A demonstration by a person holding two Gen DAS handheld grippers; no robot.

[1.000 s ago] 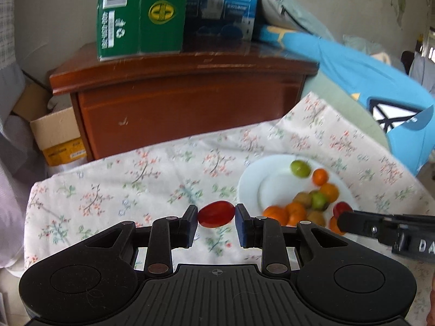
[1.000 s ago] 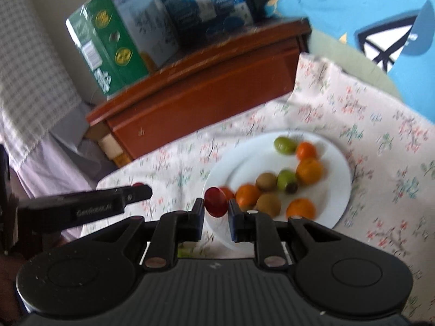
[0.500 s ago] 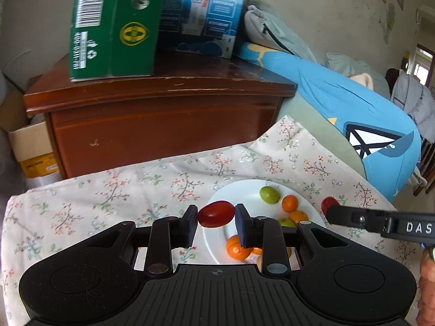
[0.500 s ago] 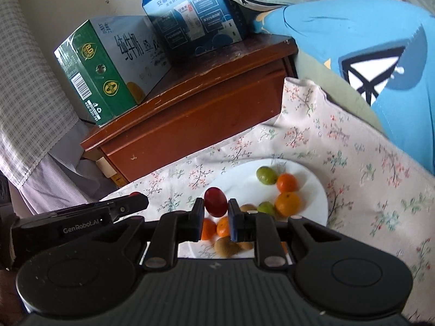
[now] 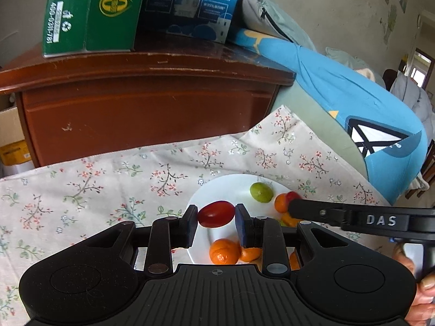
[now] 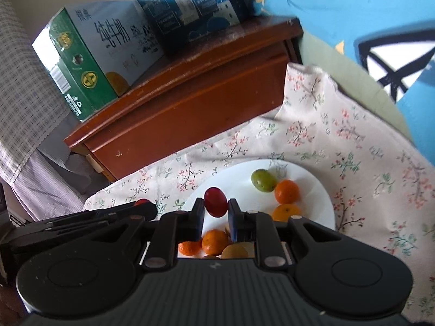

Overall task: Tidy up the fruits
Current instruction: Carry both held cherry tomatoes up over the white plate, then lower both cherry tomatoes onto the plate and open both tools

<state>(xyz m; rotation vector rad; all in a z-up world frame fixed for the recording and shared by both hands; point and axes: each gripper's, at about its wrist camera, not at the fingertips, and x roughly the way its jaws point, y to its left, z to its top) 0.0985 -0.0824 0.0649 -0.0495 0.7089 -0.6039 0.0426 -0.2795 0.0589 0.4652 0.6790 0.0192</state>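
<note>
Floral cloth (image 5: 81, 190); white plate (image 6: 320, 190) holds oranges, green fruit; each gripper clamps red tomato.

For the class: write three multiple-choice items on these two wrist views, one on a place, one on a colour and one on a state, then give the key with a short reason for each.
1. Place: Where does the green carton stand?
A. on the wooden cabinet
B. on the white plate
C. on the floral cloth

2. Colour: What colour is the small fruit held in the left tool?
A. green
B. orange
C. dark red

3. State: How does the right tool stand?
A. wide open and empty
B. shut on a red fruit
C. shut on an orange fruit

Key:
1 A, the carton sits on top of the wooden cabinet, beside a blue box.
2 C, the red fruit between its pads is dark red.
3 B, its pads press on a red fruit above the white plate.
</note>
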